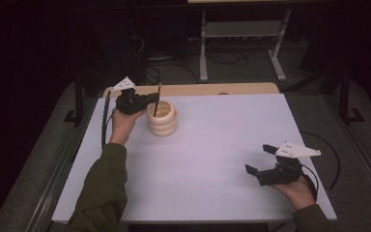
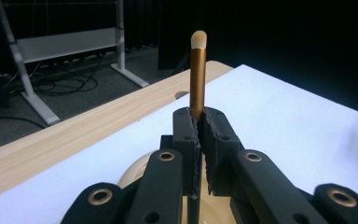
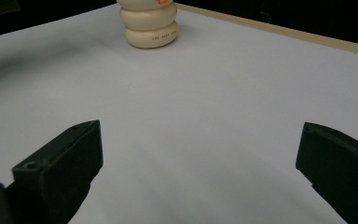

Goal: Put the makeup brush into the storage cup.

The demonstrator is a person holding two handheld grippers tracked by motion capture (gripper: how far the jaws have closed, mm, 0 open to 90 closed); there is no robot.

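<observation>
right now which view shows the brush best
The left gripper view: the brush stands upright, gold handle and pale tip clear, pinched by the left gripper. In the high view it is a thin dark stick over the cream holder.

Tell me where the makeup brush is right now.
In the high view the makeup brush stands upright at the table's far left, clamped in the left claw directly over the mouth of the cream ringed holder.
</observation>
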